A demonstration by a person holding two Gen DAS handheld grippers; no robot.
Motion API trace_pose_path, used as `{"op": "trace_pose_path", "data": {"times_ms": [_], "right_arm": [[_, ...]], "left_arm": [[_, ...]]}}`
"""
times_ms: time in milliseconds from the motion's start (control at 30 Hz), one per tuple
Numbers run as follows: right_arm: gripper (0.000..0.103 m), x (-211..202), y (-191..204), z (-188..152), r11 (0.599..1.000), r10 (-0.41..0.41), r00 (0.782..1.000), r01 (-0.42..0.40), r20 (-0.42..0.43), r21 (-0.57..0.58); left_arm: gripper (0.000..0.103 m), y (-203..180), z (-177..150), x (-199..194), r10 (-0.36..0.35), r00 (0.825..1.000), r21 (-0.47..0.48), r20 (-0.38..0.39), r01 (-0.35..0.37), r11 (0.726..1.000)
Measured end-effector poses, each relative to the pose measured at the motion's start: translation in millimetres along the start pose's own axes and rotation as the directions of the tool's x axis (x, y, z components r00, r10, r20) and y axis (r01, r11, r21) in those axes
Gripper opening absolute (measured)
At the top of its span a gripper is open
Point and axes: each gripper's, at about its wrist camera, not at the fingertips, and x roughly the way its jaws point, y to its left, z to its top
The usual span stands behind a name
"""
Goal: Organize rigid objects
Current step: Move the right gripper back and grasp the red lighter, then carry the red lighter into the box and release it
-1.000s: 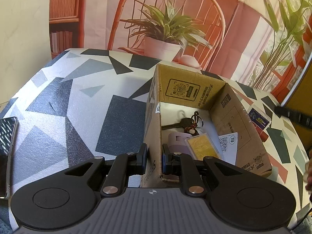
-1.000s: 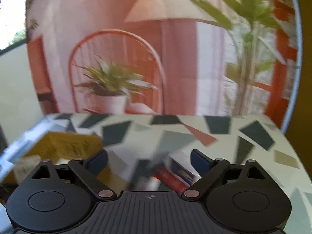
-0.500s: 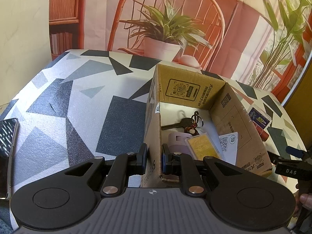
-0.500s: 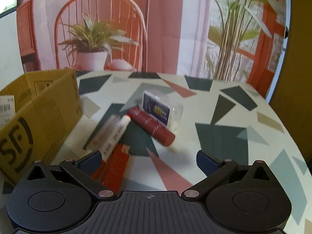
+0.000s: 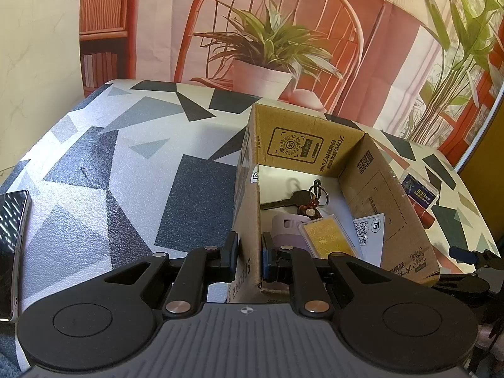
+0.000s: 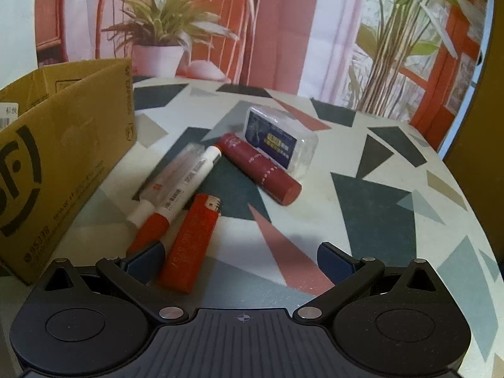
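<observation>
My left gripper (image 5: 249, 258) is shut on the near left wall of an open cardboard box (image 5: 390, 208). Inside lie keys (image 5: 302, 198), a gold card (image 5: 327, 236) and a lilac case (image 5: 289, 230). My right gripper (image 6: 242, 258) is open and empty, low over the table right of the box (image 6: 63, 157). Just ahead of it lie a red lighter (image 6: 192, 242), a red-and-white marker (image 6: 176, 198), a clear tube (image 6: 176, 170), a dark red cylinder (image 6: 261, 167) and a clear case with a blue label (image 6: 280, 141). The lighter's near end lies between the fingers.
A phone (image 5: 12, 245) lies at the table's left edge. A backdrop with a chair and potted plant (image 5: 267, 47) stands behind the table. The table's right edge (image 6: 466, 189) curves away close to the loose items.
My right gripper has swung down and forward toward the loose items beside the box, staying open. The left gripper has kept its hold on the box wall.
</observation>
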Motion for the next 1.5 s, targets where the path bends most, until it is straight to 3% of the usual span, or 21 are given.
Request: {"op": "trace_pose_path", "data": {"times_ms": [200, 767, 833, 1000, 1200, 1267, 1500], "right_arm": [[0.103, 4.5, -12.0, -1.7, 0.994, 0.043, 0.999, -0.041, -0.022, 0.099], [0.102, 3.4, -12.9, -2.0, 0.994, 0.055, 0.998, -0.052, -0.026, 0.091], [0.093, 1.4, -12.2, -1.8, 0.995, 0.067, 0.998, -0.066, -0.018, 0.080], [0.056, -3.6, -5.9, 1.6, 0.994, 0.097, 0.995, -0.097, 0.005, 0.051], [0.026, -5.8, -1.2, 4.4, 0.991, 0.130, 0.991, -0.131, 0.009, 0.034], [0.021, -5.9, -1.5, 5.1, 0.991, 0.128, 0.992, -0.128, 0.008, 0.035], [0.021, -5.4, -4.4, 5.5, 0.989, 0.135, 0.991, -0.136, 0.007, 0.050]], "left_arm": [[0.016, 0.6, -0.1, -0.7, 0.000, 1.000, -0.002, 0.000, 0.000, 1.000], [0.016, 0.1, -0.1, -0.9, 0.001, 1.000, -0.001, 0.000, -0.001, 1.000], [0.016, 0.5, -0.7, -1.2, 0.001, 1.000, 0.000, 0.001, -0.001, 1.000], [0.016, 1.6, -1.1, -1.5, 0.001, 1.000, 0.002, 0.001, -0.001, 1.000], [0.016, 1.4, -1.9, -1.3, 0.003, 1.000, 0.003, 0.000, -0.003, 1.000], [0.016, 1.5, -2.1, -1.3, 0.003, 1.000, 0.003, 0.000, -0.003, 1.000], [0.016, 1.6, -2.1, -1.3, 0.004, 1.000, 0.003, 0.000, -0.004, 1.000]]}}
